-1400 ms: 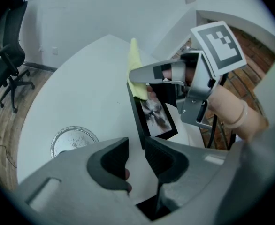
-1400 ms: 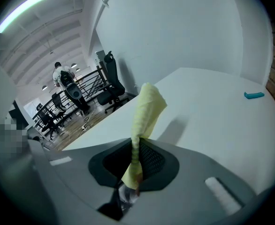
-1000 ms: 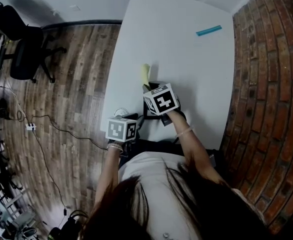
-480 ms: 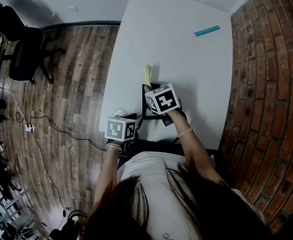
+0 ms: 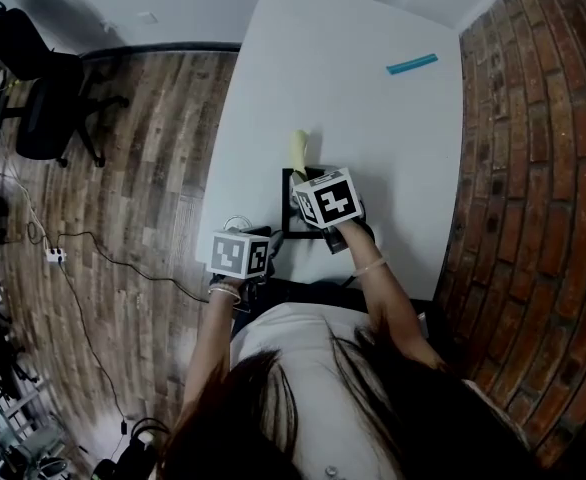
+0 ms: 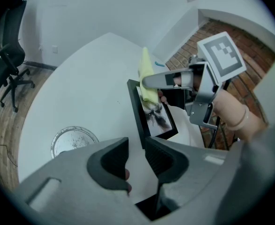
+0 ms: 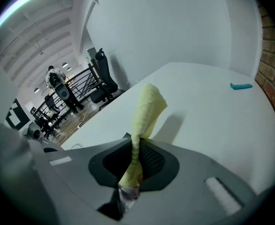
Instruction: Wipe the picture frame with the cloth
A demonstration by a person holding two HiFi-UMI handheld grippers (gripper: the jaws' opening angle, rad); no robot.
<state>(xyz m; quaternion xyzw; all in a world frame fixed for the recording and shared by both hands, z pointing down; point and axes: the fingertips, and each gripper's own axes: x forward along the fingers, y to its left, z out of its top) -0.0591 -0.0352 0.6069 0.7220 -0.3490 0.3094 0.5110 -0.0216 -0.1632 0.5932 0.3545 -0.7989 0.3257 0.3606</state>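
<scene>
The left tool [image 6: 136, 146] has its jaws drawn almost together, with only a slim gap between the ribbed pads. The near corner of the frame [image 6: 160, 123] meets that gap right at the tips, and the tool seems to nip it there. A fingertip shows low behind the left jaw.

The right tool [image 7: 135, 144] is clamped on the cloth [image 7: 144, 109]. This pale yellow strip is pinched flat between the pads. It runs up out of the mouth and ends in a loose, folded tuft.

In the left gripper view the right tool reaches in from the right. The cloth hangs from its tip onto the far part of the frame, touching the glass. The frame is black and thin-edged, and a dark, blurry picture sits under the glass. It is on the white table [image 5: 353, 118] near the person's edge, between the two tools.

Each tool carries a cube [image 6: 220, 55] printed with black-and-white square markers. The right hand [image 6: 231, 114] has a thin band on the wrist.

A round silvery disc [image 6: 74, 142] lies on the table just left of the left tool, apart from the frame. A small teal bar [image 5: 414, 63] lies well apart at the far end. A brick wall [image 5: 533, 218] runs along the right of the table. A plank floor [image 5: 143, 188] and a black chair [image 5: 45, 98] are on the left.
</scene>
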